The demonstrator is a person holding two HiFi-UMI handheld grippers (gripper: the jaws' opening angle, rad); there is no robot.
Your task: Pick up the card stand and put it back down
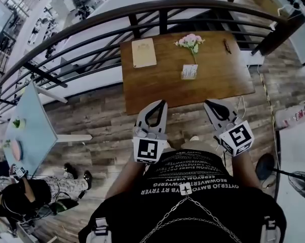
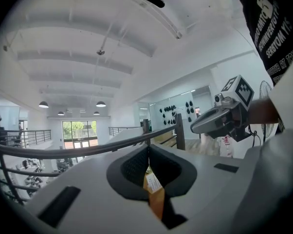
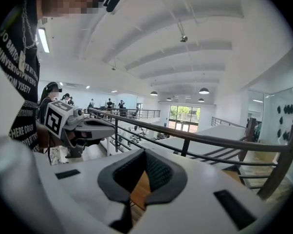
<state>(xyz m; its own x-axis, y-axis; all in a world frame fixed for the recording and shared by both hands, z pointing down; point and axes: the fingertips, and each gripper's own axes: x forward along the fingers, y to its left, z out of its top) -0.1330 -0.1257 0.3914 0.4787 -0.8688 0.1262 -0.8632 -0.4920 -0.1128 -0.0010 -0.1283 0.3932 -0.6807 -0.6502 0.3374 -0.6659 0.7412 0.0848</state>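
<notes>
We judged the task not yet started: the card stand (image 1: pixel 189 71) stood on the table (image 1: pixel 157 82), well apart from our left gripper (image 1: pixel 161 104) and right gripper (image 1: pixel 208 104), both pressed together, empty.

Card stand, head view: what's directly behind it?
Behind the card stand sits a bunch of pink flowers, with stems running down to it. The stand covers whatever holds the stems, so no vase can be seen.

A wooden table (image 1: pixel 157 87) stands beside a dark curved railing (image 1: pixel 167 5). On it lie a tan notepad (image 1: pixel 144 52), pink flowers (image 1: pixel 191 40) and a small dark object (image 1: pixel 227 46).
</notes>
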